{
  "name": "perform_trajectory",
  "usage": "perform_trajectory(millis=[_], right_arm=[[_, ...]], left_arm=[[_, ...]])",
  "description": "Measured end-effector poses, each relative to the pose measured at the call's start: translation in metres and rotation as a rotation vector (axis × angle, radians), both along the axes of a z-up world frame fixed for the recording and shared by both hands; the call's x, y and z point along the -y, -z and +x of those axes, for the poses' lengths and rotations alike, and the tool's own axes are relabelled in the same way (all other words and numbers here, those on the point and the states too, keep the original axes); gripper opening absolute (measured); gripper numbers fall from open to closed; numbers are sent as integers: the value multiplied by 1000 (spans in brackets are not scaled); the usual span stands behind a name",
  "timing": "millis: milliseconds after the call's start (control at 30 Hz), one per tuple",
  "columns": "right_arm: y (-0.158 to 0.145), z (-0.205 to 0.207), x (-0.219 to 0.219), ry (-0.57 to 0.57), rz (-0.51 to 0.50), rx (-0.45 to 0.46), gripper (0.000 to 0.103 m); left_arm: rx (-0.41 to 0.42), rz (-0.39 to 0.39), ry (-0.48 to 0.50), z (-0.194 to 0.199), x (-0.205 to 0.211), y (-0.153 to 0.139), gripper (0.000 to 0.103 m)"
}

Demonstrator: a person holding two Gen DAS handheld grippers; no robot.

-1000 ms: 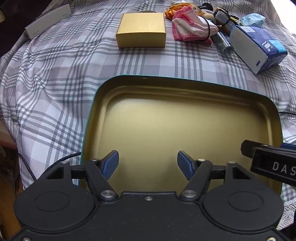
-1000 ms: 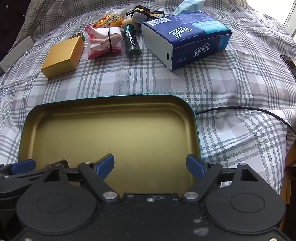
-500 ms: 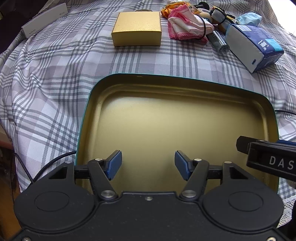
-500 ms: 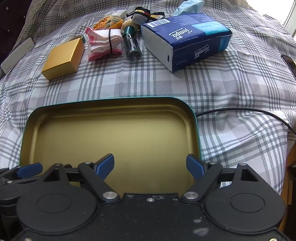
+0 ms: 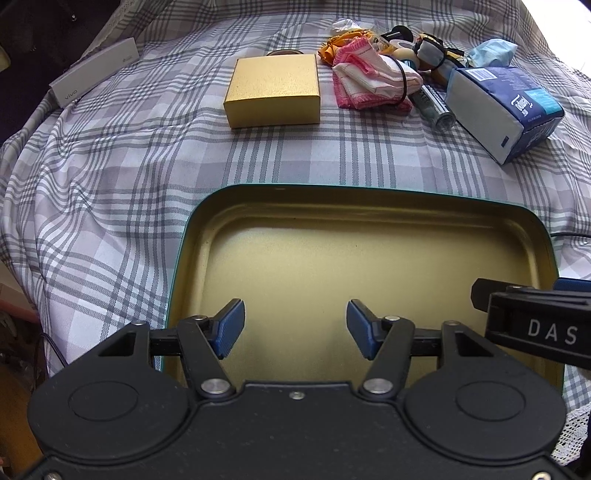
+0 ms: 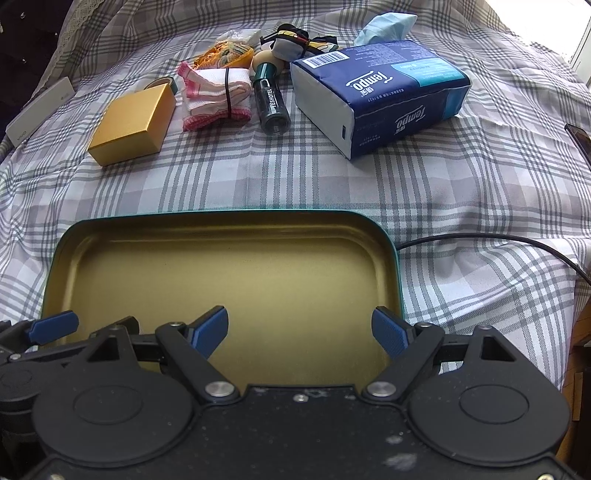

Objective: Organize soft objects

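While both grippers' jaws gape empty over the tin tray (image 5: 369, 199), left gripper (image 5: 295, 325) just narrowing, right gripper (image 6: 300, 328) wide, the pink cloth bundle (image 5: 373, 83) lies far ahead; reaching risks snagging neighbours.

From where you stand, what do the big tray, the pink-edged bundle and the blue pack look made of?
The tray looks like thin pressed metal: dull gold lacquer inside, teal rolled rim. The pink-edged bundle looks like woven cotton cloth, matt and folded, cinched by a black elastic band. The tissue pack seems to be glossy printed plastic film; a soft paper tissue pokes out beyond it.
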State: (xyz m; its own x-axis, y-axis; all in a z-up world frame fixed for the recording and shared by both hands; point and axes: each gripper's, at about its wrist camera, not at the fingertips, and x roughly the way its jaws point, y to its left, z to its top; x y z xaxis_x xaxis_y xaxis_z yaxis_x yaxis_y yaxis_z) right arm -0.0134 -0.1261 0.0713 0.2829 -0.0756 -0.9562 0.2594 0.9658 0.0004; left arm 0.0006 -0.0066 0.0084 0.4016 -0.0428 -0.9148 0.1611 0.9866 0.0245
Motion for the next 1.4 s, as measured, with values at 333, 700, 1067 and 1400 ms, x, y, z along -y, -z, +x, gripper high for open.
perform_trajectory(millis=[333, 700, 1067, 1400], right_arm=[[-1, 1, 0, -1, 2, 4, 84], [-3, 3, 2, 10, 7, 10, 84], [-4, 4, 2, 12, 6, 11, 84], [-1, 4, 3, 13, 5, -1, 84]], left_arm=[[-51, -49, -9, 4, -1, 5, 58], [-52, -67, -24, 1, -1, 5, 58], [-35, -64, -35, 0, -2, 3, 57], [-25, -32, -27, 0, 1, 4, 57]])
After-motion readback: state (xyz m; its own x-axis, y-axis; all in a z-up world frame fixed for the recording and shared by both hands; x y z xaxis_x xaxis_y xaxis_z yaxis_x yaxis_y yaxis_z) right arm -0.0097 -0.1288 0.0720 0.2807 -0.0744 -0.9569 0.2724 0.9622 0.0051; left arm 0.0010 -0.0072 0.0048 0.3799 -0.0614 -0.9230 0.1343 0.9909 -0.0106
